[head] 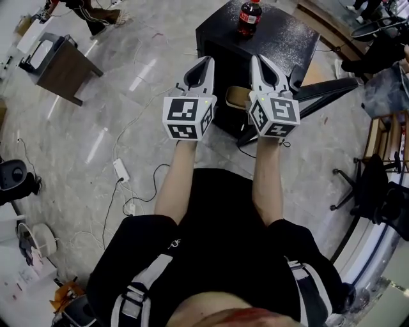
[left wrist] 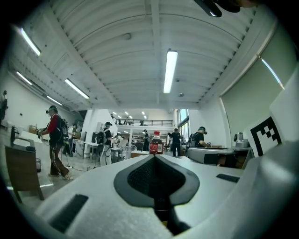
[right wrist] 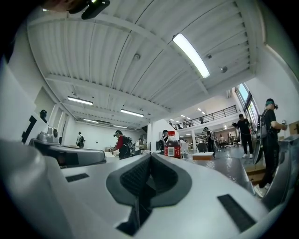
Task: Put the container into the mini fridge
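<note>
A black mini fridge (head: 284, 39) stands on the floor ahead of me. On its speckled top stands a cola bottle (head: 249, 18) with a red cap and red label, upright. My left gripper (head: 206, 60) and right gripper (head: 256, 58) are held side by side just short of the fridge, both shut and empty. Past the closed tips of the left gripper (left wrist: 154, 157) the bottle (left wrist: 156, 143) shows small and straight ahead. It also shows beyond the right gripper (right wrist: 150, 155), where the bottle (right wrist: 172, 145) stands a little right of centre. I cannot see how the fridge's door stands.
A dark panel (head: 319, 92) juts out low at the fridge's right, with a tan object (head: 236, 96) between the grippers. A wooden side table (head: 61, 67) stands far left. A power strip (head: 121, 169) and cables lie on the floor. An office chair (head: 374, 185) is at right. Several people stand in the hall.
</note>
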Tool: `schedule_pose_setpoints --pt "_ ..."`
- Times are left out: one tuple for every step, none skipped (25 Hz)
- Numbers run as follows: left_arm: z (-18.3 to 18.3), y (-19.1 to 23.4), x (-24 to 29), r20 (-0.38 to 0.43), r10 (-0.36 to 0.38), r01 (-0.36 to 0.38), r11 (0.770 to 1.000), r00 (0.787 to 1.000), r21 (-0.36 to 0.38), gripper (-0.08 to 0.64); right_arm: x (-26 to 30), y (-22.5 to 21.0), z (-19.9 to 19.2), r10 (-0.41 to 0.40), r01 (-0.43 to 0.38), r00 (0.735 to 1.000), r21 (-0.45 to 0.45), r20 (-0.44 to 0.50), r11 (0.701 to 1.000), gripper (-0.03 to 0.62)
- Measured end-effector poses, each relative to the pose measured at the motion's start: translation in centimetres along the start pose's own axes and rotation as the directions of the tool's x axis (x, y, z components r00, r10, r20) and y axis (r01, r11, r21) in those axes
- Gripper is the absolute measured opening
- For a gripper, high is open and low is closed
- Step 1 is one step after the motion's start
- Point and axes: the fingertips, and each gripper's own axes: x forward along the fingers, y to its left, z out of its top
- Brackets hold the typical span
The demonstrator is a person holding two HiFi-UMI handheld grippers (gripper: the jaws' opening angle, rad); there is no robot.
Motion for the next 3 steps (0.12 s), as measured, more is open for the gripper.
schedule_pose_setpoints --pt "-0.02 0.02 -0.05 0.000 0.002 -0.002 1.000 1.000 0.001 0.006 0.02 0.08 -0.03 0.005 -0.005 1.000 -0.001 0.000 1.000 0.012" --pt "-0.06 0.05 -0.11 0.000 0.005 -0.005 1.000 1.000 0.001 0.006 0.03 0.17 -0.08 0.009 -0.009 1.000 -0.003 -0.001 1.000 0.012" --pt "-0.11 0.09 -0.19 0.000 0.007 -0.007 1.000 1.000 0.002 0.006 0.05 0.26 -0.13 0.014 -0.014 1.000 -0.005 -0.001 1.000 0.012"
